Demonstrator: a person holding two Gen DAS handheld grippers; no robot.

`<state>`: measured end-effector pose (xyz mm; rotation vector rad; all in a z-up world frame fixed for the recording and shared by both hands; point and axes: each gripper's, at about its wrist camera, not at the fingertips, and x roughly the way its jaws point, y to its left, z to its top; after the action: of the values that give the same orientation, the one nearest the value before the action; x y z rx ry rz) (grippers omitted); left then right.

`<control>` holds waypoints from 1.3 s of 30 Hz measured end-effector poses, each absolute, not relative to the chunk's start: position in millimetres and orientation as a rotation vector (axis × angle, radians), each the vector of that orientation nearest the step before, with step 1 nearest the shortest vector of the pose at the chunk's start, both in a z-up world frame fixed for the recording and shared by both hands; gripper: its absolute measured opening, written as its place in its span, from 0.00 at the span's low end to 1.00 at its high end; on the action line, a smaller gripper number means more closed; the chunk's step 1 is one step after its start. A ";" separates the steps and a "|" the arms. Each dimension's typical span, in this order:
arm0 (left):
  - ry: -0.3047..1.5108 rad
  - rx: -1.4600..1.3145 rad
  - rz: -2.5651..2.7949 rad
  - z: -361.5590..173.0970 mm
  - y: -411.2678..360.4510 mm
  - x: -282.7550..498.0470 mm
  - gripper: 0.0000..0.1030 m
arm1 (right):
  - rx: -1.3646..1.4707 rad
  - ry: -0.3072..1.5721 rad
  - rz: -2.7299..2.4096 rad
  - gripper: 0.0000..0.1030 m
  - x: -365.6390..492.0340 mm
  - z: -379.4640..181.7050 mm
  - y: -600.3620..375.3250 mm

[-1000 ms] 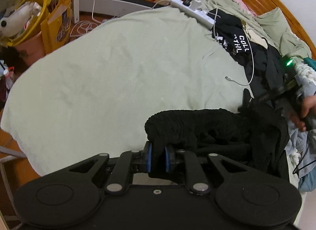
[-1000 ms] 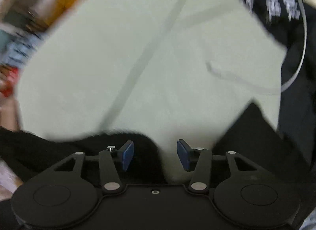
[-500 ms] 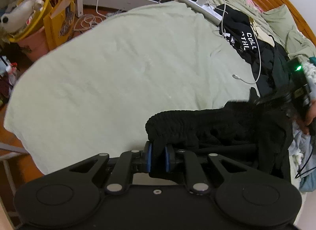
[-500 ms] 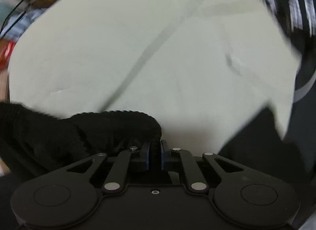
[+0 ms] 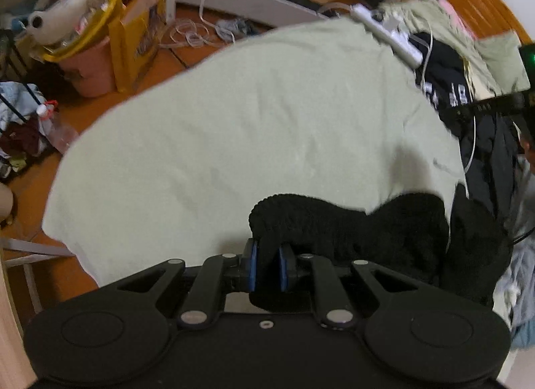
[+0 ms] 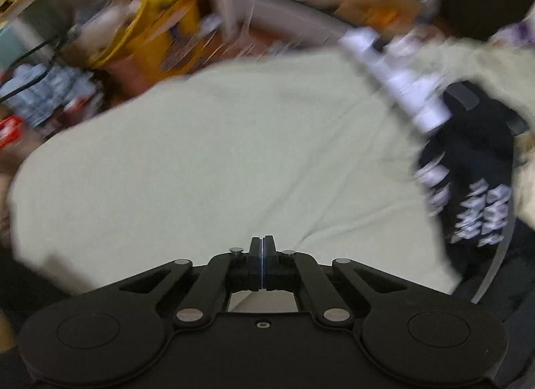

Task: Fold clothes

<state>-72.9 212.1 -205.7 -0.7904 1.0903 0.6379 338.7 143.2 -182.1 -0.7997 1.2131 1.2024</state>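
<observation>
Left wrist view: pale green bedspread (image 5: 267, 128) over bed, wooden floor beyond with yellow basket (image 5: 80, 11), yellow bag (image 5: 137, 41), loose cables, white power strip (image 5: 391, 34) at bed's far edge, dark printed clothes (image 5: 448, 88) heaped at right. Left hand-held gripper (image 5: 267, 267) tilted steeply down, blue pads pinching gathered waistband of black garment (image 5: 351, 228), rest of cloth bunched rightward over bedspread.

Right wrist view, heavily blurred: same green bedspread (image 6: 217, 161), power strip (image 6: 398, 84), dark clothes with white lettering (image 6: 474, 201) at right, clutter behind. Right hand-held gripper (image 6: 263, 267) pressed together, nothing between pads, just been parting slightly; black garment not seen here. Aimed steeply down over bedspread.
</observation>
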 end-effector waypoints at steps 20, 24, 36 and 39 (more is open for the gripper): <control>1.123 -0.805 0.599 -217.2 230.8 -73.5 0.12 | -1.114 1.478 1.066 0.12 259.8 -285.1 107.2; 1.052 -0.781 0.641 -202.6 244.8 -71.1 0.12 | -1.069 1.349 1.049 0.11 278.4 -252.7 121.4; 1.020 -0.794 0.760 -208.3 333.1 -79.5 0.13 | -0.879 0.997 1.091 0.10 287.9 -181.0 245.5; 1.082 -0.846 0.758 -242.6 345.8 -73.9 0.13 | -0.934 1.008 1.073 0.12 281.4 -213.1 277.0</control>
<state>-73.9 345.8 -242.6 -0.8456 1.0821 0.7576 281.4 277.0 -213.1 -0.9337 1.0081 1.0730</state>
